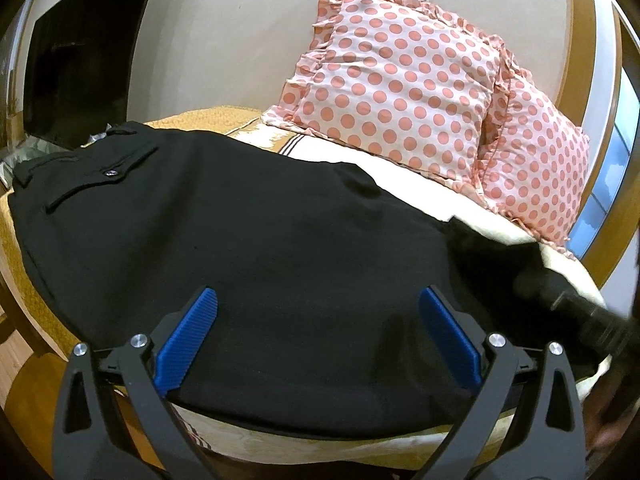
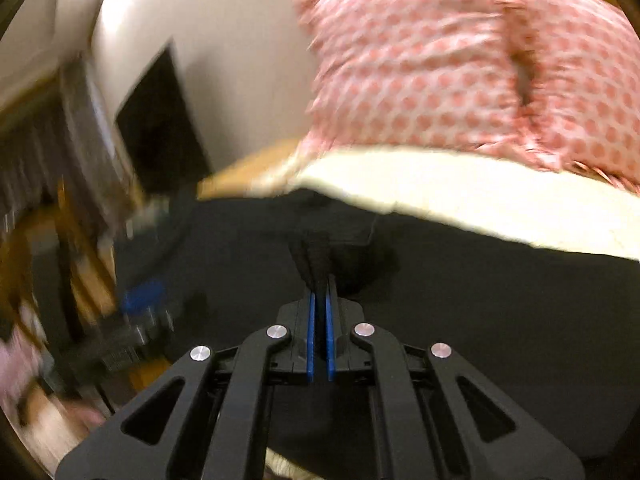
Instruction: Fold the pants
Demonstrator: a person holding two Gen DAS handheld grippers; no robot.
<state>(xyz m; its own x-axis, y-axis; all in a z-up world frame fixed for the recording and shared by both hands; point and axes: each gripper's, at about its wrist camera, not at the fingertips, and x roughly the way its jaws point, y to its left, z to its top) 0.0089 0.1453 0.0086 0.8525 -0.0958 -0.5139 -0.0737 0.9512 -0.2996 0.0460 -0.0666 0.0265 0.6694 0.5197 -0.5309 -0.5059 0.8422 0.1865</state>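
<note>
Black pants [image 1: 248, 224] lie flat across the bed, waistband and a buttoned back pocket [image 1: 108, 174] at the left. My left gripper [image 1: 318, 300] is open, its blue pads [image 1: 188, 344] spread wide just above the near part of the pants, holding nothing. My right gripper [image 2: 319, 292] is shut on a bunched fold of the black pants [image 2: 314, 256] and lifts it a little off the cloth. In the left wrist view the right gripper shows only as a blurred black shape [image 1: 576, 304] at the right edge. The right wrist view is blurred by motion.
Two pink polka-dot pillows [image 1: 400, 92] lean on the wall at the bed's head, also in the right wrist view [image 2: 460, 64]. A cream and orange bedspread [image 1: 400, 168] covers the bed. A dark doorway [image 1: 80, 52] is at the left; the wooden floor [image 1: 24, 380] lies beside the bed.
</note>
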